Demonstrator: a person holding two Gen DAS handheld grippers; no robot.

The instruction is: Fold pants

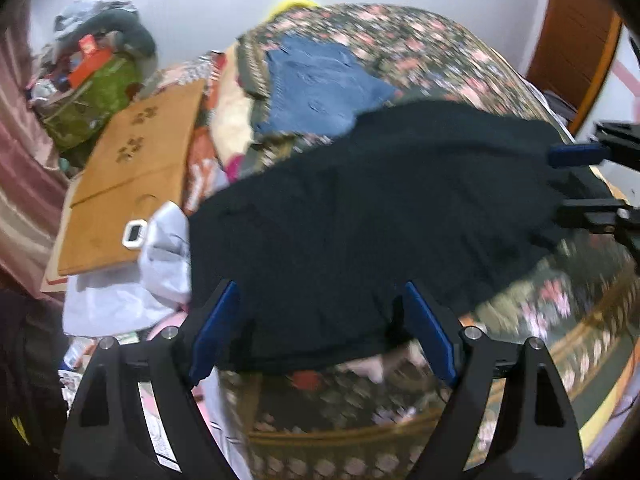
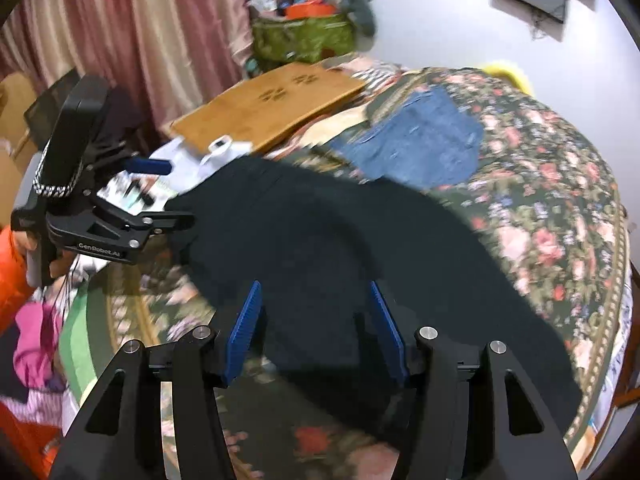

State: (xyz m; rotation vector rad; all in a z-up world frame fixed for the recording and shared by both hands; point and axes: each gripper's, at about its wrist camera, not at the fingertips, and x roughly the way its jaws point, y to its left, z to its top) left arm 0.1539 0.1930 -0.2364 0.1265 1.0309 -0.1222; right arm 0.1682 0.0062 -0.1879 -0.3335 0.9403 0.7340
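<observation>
Black pants (image 1: 360,208) lie spread across the floral bedspread (image 1: 400,40); they also show in the right wrist view (image 2: 340,240). My left gripper (image 1: 320,300) is open, its blue pads on either side of the pants' near edge, holding nothing. It also shows at the left of the right wrist view (image 2: 160,192). My right gripper (image 2: 316,300) is open over the pants' near edge and empty. It also shows at the right edge of the left wrist view (image 1: 576,180), beside the far end of the pants.
Folded blue jeans (image 1: 320,92) lie on the bedspread (image 2: 540,200) behind the black pants. A wooden lap board (image 1: 132,176) and white cloth (image 1: 152,276) lie at the left. A green bag (image 2: 304,36) of clutter stands by the curtain (image 2: 120,32). A wooden door (image 1: 572,40) is far right.
</observation>
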